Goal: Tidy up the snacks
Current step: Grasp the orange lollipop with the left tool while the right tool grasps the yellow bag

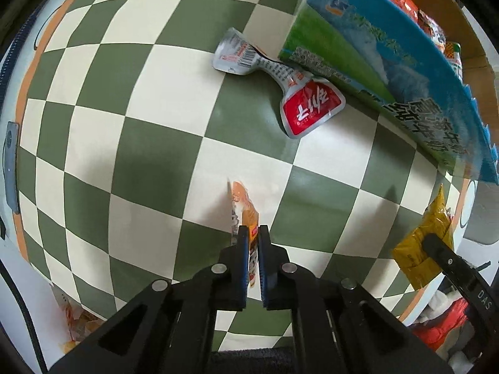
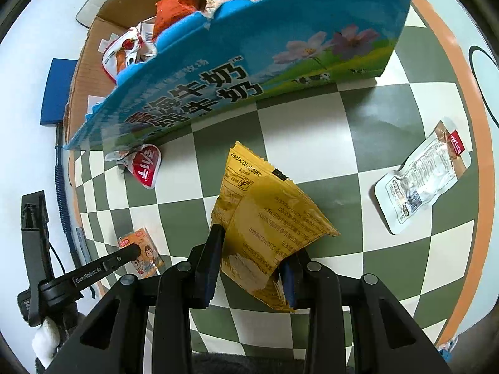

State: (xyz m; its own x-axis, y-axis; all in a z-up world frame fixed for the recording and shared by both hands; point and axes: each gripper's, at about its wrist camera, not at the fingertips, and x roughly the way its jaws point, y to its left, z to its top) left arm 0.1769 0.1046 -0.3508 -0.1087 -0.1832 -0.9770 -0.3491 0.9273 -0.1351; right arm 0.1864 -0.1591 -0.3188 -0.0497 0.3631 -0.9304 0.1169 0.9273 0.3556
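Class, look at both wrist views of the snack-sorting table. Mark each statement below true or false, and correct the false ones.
1. The right gripper is shut on a yellow packet. True.
2. The left gripper is open and holds nothing. False: it is shut on a small orange packet.
3. The cardboard box already has snacks in it. True.
4. The red-ended pouch lies inside the box. False: it lies on the checkered mat, right beside the box's blue printed wall.
5. A white pouch lies on the mat, apart from the box. True.
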